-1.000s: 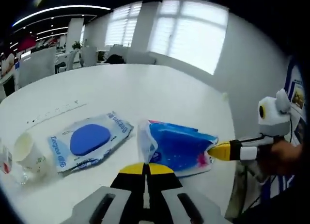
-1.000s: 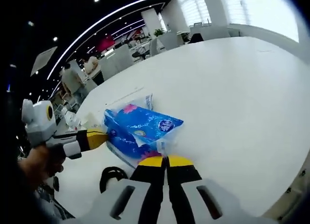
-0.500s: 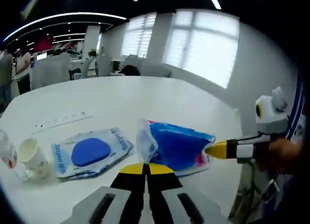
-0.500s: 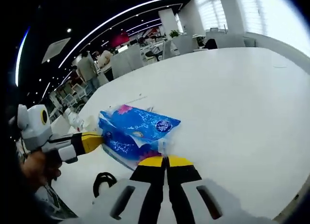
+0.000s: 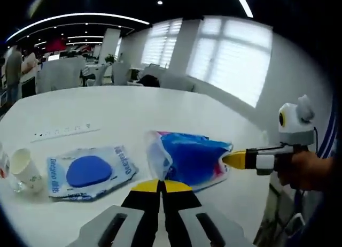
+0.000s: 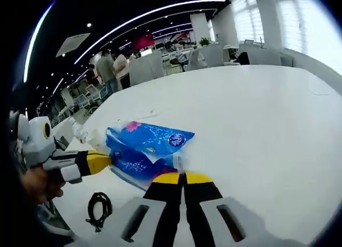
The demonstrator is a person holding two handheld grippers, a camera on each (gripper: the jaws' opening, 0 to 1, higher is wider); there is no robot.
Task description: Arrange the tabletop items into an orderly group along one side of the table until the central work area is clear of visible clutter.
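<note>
A blue tissue pack point(image 5: 192, 159) hangs stretched between both grippers low over the white table point(image 5: 133, 108). My left gripper point(image 5: 160, 184) is shut on the clear plastic flap at its near left end. The right gripper point(image 5: 227, 159) comes in from the right, held by a hand, and is shut on the pack's opposite end. In the right gripper view the same pack point(image 6: 144, 148) sits just ahead of my right gripper point(image 6: 183, 177), which pinches its flap, while the left gripper point(image 6: 107, 160) grips it from the left.
A flat wet-wipes pack point(image 5: 88, 171) with a blue oval lid lies left of the tissue pack. A paper cup point(image 5: 24, 169) stands further left. A coiled black cable point(image 6: 99, 207) lies near the table's edge. People and chairs are in the far background.
Both grippers stay shut on the tissue pack. The pack has drawn slightly away from the wet-wipes pack, and both views have shifted with the hands.
</note>
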